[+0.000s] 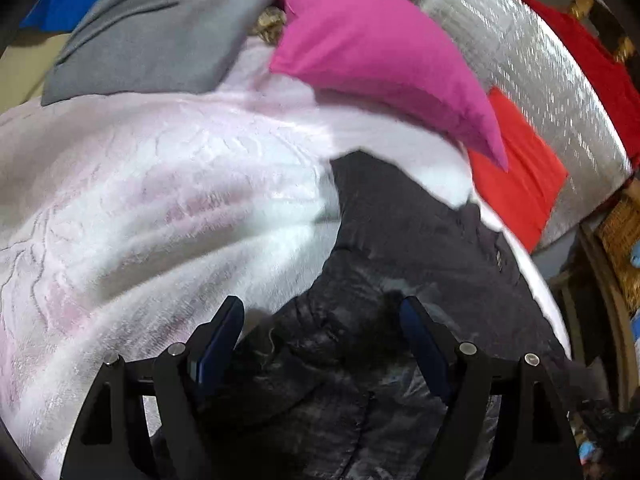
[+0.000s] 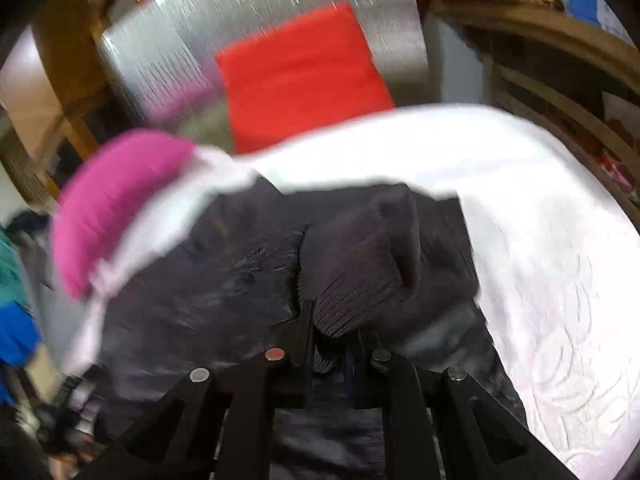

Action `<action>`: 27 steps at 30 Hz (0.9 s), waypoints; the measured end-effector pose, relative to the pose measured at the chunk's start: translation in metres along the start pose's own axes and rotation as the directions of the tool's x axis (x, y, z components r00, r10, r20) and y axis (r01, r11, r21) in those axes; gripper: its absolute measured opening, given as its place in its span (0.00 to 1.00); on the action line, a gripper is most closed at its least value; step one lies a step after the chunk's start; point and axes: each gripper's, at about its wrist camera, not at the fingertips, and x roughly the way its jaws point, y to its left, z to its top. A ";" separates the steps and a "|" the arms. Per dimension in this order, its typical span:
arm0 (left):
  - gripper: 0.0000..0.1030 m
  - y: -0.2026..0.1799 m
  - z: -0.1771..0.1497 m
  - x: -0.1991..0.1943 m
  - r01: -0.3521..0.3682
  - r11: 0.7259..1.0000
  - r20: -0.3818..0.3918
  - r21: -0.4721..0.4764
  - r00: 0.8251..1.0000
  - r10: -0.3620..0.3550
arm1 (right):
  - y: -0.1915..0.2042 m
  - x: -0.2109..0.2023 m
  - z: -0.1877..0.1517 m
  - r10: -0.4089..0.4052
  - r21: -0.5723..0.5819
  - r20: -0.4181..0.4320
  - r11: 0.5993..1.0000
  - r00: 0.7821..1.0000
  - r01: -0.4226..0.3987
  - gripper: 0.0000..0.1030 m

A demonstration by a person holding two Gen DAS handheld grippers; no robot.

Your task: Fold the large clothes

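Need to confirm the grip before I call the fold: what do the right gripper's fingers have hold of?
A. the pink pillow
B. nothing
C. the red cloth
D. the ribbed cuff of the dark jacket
D: the right gripper is shut on the ribbed cuff of the dark jacket.

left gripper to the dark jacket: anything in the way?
Nothing visible. The left gripper hangs open right over the dark jacket, with only jacket fabric between its fingers. The pink pillow and red cloth lie beyond it. The right gripper is shut on the jacket's ribbed cuff.
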 end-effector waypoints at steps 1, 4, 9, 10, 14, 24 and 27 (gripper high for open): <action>0.78 -0.001 -0.002 0.003 -0.016 1.000 -0.012 0.018 1.000 0.016 | -0.008 0.015 -0.008 0.006 0.026 -0.044 1.000 0.999 -0.005 0.16; 0.78 -0.005 -0.002 0.004 -0.041 0.997 -0.003 0.061 0.999 0.041 | -0.024 0.021 -0.016 0.082 0.115 -0.017 0.990 0.996 -0.080 0.16; 0.78 -0.013 0.003 -0.034 -0.047 0.997 0.113 0.066 0.993 0.040 | -0.043 0.013 -0.011 0.179 0.176 -0.051 0.970 0.982 -0.168 0.32; 0.78 -0.022 0.003 -0.047 -0.033 0.995 0.155 0.096 0.988 0.018 | -0.048 0.010 -0.012 0.228 0.203 -0.057 0.956 0.972 -0.212 0.43; 0.78 -0.058 -0.003 -0.056 -0.032 0.974 0.178 0.226 0.984 -0.009 | -0.042 -0.018 -0.021 0.241 0.163 -0.025 0.959 0.970 -0.234 0.68; 0.78 -0.089 -0.022 0.008 -0.174 0.859 0.016 0.482 0.982 0.190 | 0.012 -0.051 0.006 0.363 0.041 0.079 0.929 0.928 -0.367 0.73; 0.78 -0.073 0.001 -0.015 -0.099 0.910 0.011 0.403 0.995 0.104 | 0.026 -0.024 0.005 0.357 -0.016 0.048 0.934 0.933 -0.356 0.74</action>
